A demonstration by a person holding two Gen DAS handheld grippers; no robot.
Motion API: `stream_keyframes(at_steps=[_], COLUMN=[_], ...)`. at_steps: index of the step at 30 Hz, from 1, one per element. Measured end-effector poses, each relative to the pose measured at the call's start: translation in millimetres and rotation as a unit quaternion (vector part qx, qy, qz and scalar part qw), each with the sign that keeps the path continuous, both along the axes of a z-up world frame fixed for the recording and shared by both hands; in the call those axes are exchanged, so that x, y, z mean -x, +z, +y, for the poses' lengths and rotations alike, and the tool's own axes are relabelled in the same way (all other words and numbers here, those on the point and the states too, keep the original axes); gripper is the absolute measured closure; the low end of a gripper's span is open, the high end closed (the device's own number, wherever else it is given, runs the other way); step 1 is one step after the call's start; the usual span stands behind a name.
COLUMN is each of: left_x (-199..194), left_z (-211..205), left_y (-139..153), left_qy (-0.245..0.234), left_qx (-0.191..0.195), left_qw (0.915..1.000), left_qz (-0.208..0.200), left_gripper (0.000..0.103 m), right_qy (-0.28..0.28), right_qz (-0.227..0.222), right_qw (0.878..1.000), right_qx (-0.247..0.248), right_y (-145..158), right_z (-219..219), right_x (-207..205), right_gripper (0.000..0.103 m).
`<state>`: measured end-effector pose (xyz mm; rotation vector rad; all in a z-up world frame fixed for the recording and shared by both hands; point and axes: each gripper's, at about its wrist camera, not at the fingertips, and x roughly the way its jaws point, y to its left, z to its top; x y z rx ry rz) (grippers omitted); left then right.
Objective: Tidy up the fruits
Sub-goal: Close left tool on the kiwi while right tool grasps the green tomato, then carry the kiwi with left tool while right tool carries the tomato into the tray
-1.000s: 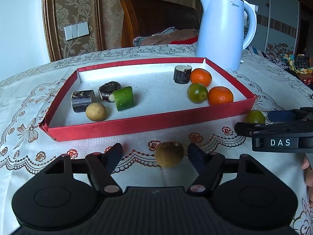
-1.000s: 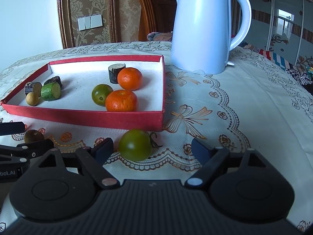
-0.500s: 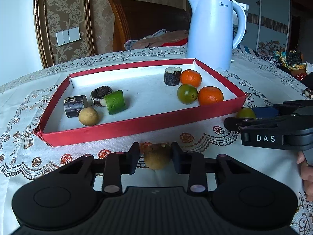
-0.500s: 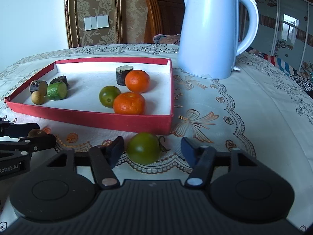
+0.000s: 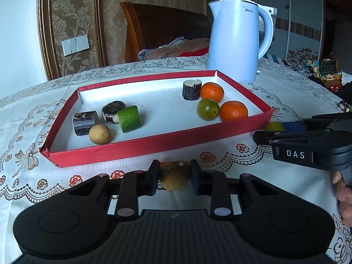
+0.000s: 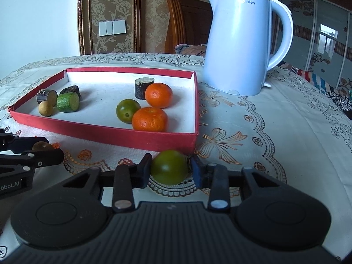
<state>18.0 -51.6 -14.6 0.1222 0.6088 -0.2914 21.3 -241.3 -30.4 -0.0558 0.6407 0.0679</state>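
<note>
Here, left wrist view: the left gripper (image 5: pixel 174 177) is clamped on the brown longan (image 5: pixel 174 175), just in front of the red tray (image 5: pixel 154 142) on the tablecloth (image 5: pixel 33 176).
Longan handling: light, I judge, with a thin brittle shell, so a gentle squeeze across its widest part suits it.
Longan axis: nearly round, no real long axis; a pale stem scar faces up and away.
Tray contents: a second longan (image 5: pixel 99 134), cut cane pieces and mandarins.
Next, right wrist view: the right gripper (image 6: pixel 169 169) has closed onto the green mandarin (image 6: pixel 169 166), at the tray's (image 6: pixel 105 136) near right corner beside the kettle (image 6: pixel 237 44).
Mandarin handling: probably heavier, soft-skinned and smooth; grip at the equator without bruising.
Mandarin axis: slightly squat, short axis roughly upright; stem end not visible.
</note>
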Motion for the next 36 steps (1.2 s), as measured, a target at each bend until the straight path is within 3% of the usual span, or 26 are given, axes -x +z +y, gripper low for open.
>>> stream_keyframes(at_steps=[6, 15, 21, 28, 36], left_x=[7.9, 13.0, 3.0, -32.2, -63.7], left_z=[0.4, 12.1, 17.6, 11.4, -7.8], left_y=[5.3, 16.9, 24.2, 27.1, 21.0], left_qy=[-0.003, 0.018, 0.037, 0.045, 0.057], left_qx=[0.000, 0.033, 0.036, 0.047, 0.023], left_qw=[0.9996, 0.9973, 0.9964, 0.9970, 0.9972], left_qz=[-0.029, -0.064, -0.066, -0.041, -0.043], left_gripper=[0.074, 0.074, 0.074, 0.074, 0.074], right_qy=[-0.012, -0.025, -0.014, -0.001, -0.038], right_qz=[-0.038, -0.085, -0.074, -0.078, -0.058], right_qw=[0.999, 0.996, 0.997, 0.997, 0.998], right_qx=[-0.004, -0.014, -0.033, -0.009, 0.005], right_y=[6.4, 18.1, 28.8, 34.7, 27.9], right_z=[-3.4, -7.6, -4.7, 21.7, 23.3], right_x=[12.2, 26.7, 13.1, -19.7, -63.1], right_gripper=[0.068, 0.068, 0.068, 0.068, 0.068])
